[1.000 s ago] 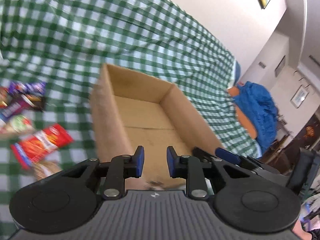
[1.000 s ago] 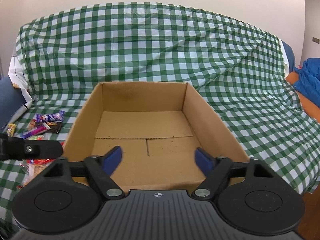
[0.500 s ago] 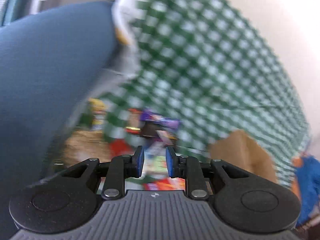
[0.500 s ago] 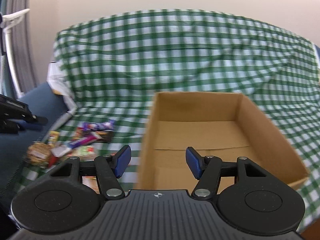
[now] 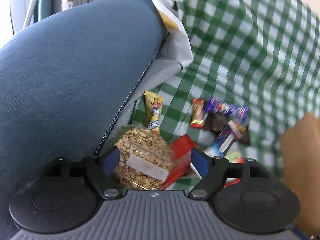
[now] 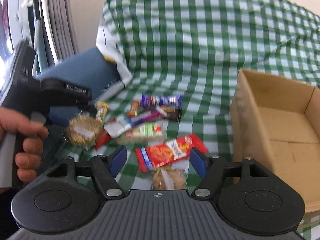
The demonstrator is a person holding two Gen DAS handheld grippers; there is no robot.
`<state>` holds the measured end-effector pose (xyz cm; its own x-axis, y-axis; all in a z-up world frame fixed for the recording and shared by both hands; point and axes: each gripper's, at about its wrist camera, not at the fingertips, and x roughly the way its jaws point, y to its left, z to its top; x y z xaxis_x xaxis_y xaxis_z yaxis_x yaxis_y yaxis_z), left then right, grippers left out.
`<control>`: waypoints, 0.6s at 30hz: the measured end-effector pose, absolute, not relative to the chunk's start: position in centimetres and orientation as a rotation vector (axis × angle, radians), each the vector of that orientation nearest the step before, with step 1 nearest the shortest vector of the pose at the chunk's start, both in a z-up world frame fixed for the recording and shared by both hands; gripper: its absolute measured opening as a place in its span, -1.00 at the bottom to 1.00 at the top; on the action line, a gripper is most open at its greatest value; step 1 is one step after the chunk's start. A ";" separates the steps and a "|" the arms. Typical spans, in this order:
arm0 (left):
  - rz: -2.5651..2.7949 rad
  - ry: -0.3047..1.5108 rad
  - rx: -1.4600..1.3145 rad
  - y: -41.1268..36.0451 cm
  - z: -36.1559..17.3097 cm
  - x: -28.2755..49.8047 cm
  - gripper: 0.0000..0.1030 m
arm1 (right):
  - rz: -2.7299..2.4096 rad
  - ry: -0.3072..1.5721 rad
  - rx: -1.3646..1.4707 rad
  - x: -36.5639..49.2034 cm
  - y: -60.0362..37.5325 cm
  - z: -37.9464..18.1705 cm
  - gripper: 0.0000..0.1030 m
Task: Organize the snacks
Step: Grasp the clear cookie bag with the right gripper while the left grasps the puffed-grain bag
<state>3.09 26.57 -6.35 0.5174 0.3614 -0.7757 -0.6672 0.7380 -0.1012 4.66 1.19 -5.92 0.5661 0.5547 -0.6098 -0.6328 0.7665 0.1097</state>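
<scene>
Left gripper point(image 5: 155, 160) swings off the empty cardboard box point(image 6: 280, 124), jaws widening from narrow around the peanut round point(image 5: 140, 156) at lower centre; right gripper point(image 6: 158, 160) wide, holding nothing; pickup imminent.

left tongs point(image 5: 155, 160) opened, swung from box to peanut pack point(image 5: 143, 160).

Left wrist view: motion blur across the checked cloth point(image 5: 250, 46) and the bars beyond the jaws; print on the purple wrapper point(image 5: 227, 108) unreadable. Cardboard box point(image 5: 300, 160), right of the jaws, cut by the frame edge. Round peanut pack point(image 5: 140, 156) between the jaws, its near edge hidden behind the gripper body.

Right wrist view: snack pile smeared. Small clear packet point(image 6: 169, 178) between the jaws, partly hidden by the body. Box point(image 6: 280, 124) cut at right. Left hand point(image 6: 24, 138) cut by the left edge.
</scene>
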 end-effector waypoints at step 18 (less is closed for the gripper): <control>0.636 0.808 -0.325 26.2 -5.1 2.7 -0.27 | 0.632 0.878 -0.193 5.4 1.4 -11.5 -0.15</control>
